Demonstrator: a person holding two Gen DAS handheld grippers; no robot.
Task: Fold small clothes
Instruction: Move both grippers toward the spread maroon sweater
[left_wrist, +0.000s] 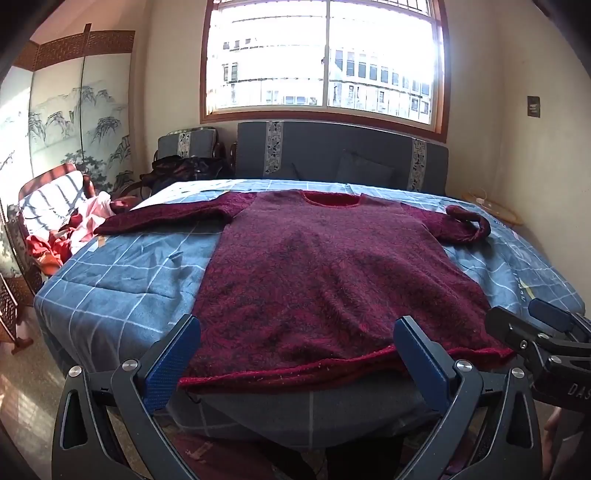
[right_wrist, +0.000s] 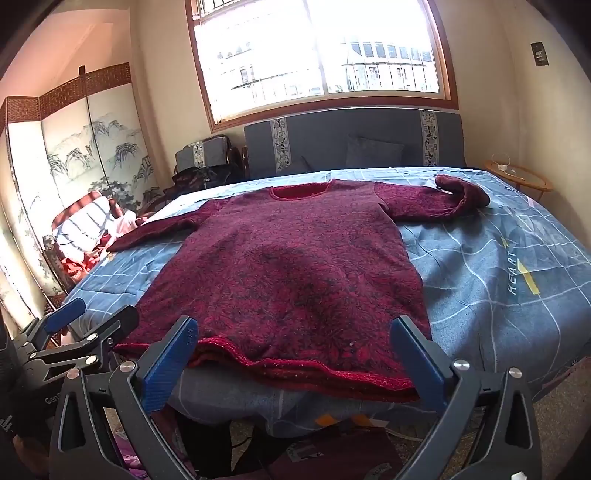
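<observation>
A dark red knitted sweater (left_wrist: 325, 273) (right_wrist: 291, 273) lies flat on the blue checked bedspread (left_wrist: 129, 273) (right_wrist: 498, 273), neckline far, hem at the near edge. Its left sleeve lies stretched out; the right sleeve's cuff (left_wrist: 469, 223) (right_wrist: 461, 192) is curled back on itself. My left gripper (left_wrist: 297, 332) stands open just short of the hem, with nothing between its blue pads (left_wrist: 170, 365). My right gripper (right_wrist: 295, 332) is open too, in front of the hem's right half, and empty. Each gripper shows at the other view's edge: the right gripper (left_wrist: 535, 332), the left gripper (right_wrist: 74, 332).
A chair with pink and orange clothes (left_wrist: 74, 229) stands left of the bed before a painted folding screen (left_wrist: 81, 122). A grey sofa (left_wrist: 332, 155) and a window lie beyond the bed. A small round wooden table (right_wrist: 521, 177) sits at the far right.
</observation>
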